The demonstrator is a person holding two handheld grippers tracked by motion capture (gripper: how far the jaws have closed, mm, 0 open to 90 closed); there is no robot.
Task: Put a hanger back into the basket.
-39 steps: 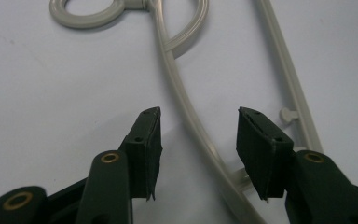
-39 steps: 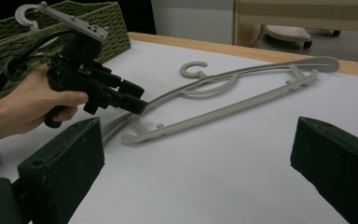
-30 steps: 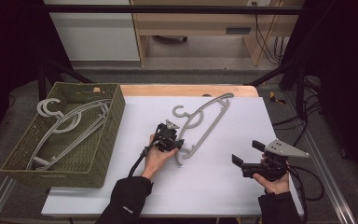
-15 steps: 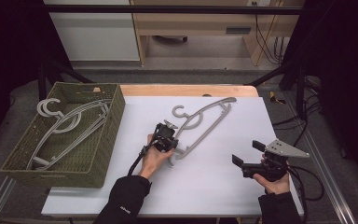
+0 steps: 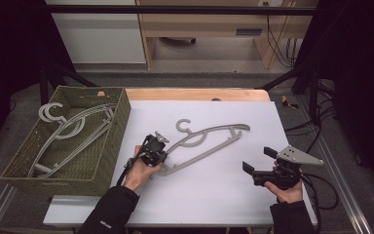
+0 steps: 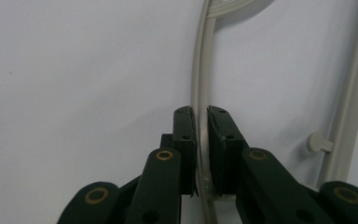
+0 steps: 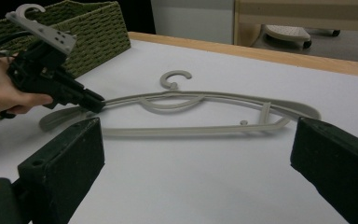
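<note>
L gripper (image 5: pixel 157 152) has just been closing, and its jaws are now clamped on the upper bar of the grey hanger (image 5: pixel 209 141), near that bar's L end; the bar runs straight up between the pads (image 6: pixel 186 140) in the left gripper view. Rest of the hanger stretches away from the jaws toward the R, flat on the white table (image 5: pixel 233 195), hook (image 5: pixel 183 125) just beyond the L gripper. Green basket (image 5: pixel 108 146) w/ more hangers (image 5: pixel 73 129) sits just L of that gripper. R gripper (image 5: pixel 260 163) has jaws wide apart, nothing between them, well apart from the hanger's R end, pointing at it.
</note>
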